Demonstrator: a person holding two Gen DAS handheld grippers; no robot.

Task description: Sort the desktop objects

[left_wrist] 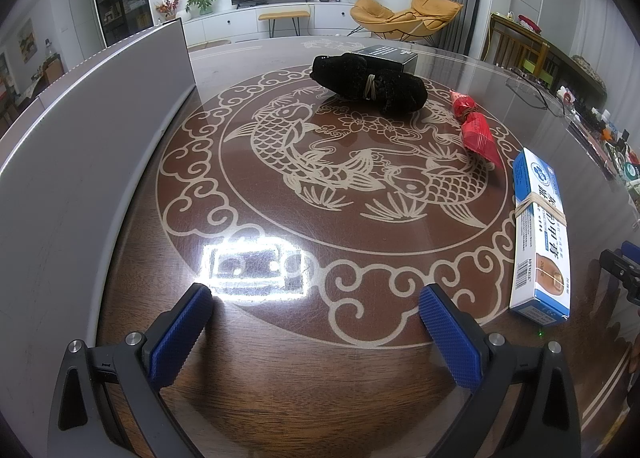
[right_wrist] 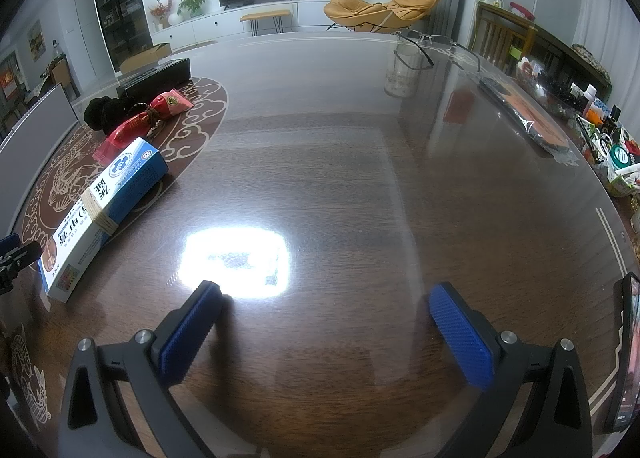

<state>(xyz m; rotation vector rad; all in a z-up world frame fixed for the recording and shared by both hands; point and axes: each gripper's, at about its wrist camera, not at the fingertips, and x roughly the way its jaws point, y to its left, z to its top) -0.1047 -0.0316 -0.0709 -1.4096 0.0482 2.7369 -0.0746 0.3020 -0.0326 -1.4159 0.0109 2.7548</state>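
left gripper (left_wrist: pixel 316 322): fingers spread wide, empty, low over desk (left_wrist: pixel 280 378)
right gripper (right_wrist: pixel 326 318): fingers apart, empty
blue-white box (left_wrist: pixel 538 234): right of left gripper, banded
advice: likely grasp box across its narrow sides

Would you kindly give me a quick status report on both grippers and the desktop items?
Left gripper open, empty. Right gripper open, empty. Blue-and-white box, red packet, black bundle, black box all untouched on table. Path clear.

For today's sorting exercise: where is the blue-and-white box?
In the left wrist view the blue-and-white box lies flat at the table's right, just nearer the camera than the red packet.
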